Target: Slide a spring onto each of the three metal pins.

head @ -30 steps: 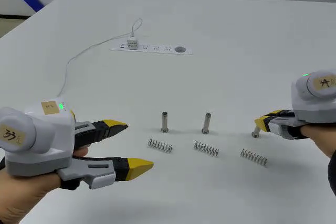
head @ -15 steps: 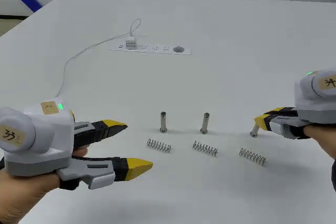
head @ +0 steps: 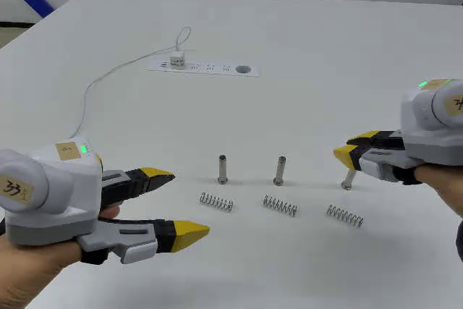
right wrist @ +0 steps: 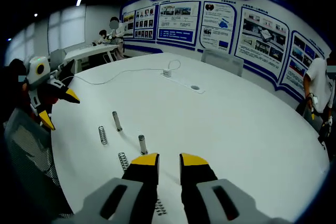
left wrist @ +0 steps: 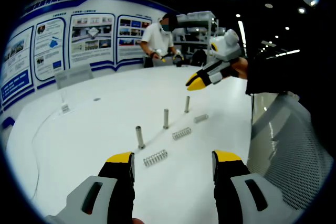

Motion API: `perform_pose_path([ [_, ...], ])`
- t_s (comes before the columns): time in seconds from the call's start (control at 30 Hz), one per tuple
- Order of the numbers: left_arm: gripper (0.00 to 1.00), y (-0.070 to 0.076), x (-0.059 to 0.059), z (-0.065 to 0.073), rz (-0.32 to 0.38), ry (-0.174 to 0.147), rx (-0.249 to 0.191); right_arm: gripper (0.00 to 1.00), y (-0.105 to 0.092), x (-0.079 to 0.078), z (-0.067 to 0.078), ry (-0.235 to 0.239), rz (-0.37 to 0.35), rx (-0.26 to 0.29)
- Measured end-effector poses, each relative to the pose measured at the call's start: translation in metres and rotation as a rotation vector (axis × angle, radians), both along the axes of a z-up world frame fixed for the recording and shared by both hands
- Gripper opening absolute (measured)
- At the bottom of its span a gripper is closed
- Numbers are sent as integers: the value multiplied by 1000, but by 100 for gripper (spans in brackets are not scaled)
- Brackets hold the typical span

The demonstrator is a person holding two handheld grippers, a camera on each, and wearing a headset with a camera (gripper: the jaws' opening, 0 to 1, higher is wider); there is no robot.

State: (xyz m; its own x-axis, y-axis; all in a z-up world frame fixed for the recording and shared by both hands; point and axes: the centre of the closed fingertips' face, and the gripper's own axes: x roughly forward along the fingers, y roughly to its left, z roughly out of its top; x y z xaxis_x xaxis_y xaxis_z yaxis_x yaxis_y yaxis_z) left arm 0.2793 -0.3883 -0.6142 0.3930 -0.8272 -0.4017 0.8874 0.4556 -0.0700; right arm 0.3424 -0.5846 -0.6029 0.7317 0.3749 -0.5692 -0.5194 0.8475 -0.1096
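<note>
Tabletop: white, power strip at 11 o'clock.
Hidden: rightmost pin has its top behind the right tool, under the lower jaw.
Pins: three upright in a row; a spring lies at 6 o'clock of each.
Left tool: 8 o'clock, level, jaws wide apart, empty.
Right tool: 3 o'clock, aimed toward 9, jaws slightly parted, empty.

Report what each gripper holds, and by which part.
Nothing is held. The left gripper is open and empty; the right gripper is open near a pin, gripping nothing.
</note>
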Motion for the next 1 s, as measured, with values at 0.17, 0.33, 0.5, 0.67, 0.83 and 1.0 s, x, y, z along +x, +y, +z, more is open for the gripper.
perform_pose_path([
  [0.17,61,1,0,0,2,0,-1,16,27,-4,-11,23,78,-2],
  [0.33,61,1,0,-1,3,2,3,16,61,-13,-22,50,184,-14],
  [0.5,61,1,-1,-2,-1,4,6,18,90,-18,-35,75,281,-31],
  [0.67,61,2,0,-2,3,4,6,18,117,-21,-47,96,367,-46],
  [0.83,61,2,0,-3,5,4,9,18,136,-23,-60,123,424,-64],
  [1.0,61,4,0,-3,8,6,11,18,146,-22,-78,157,451,-83],
])
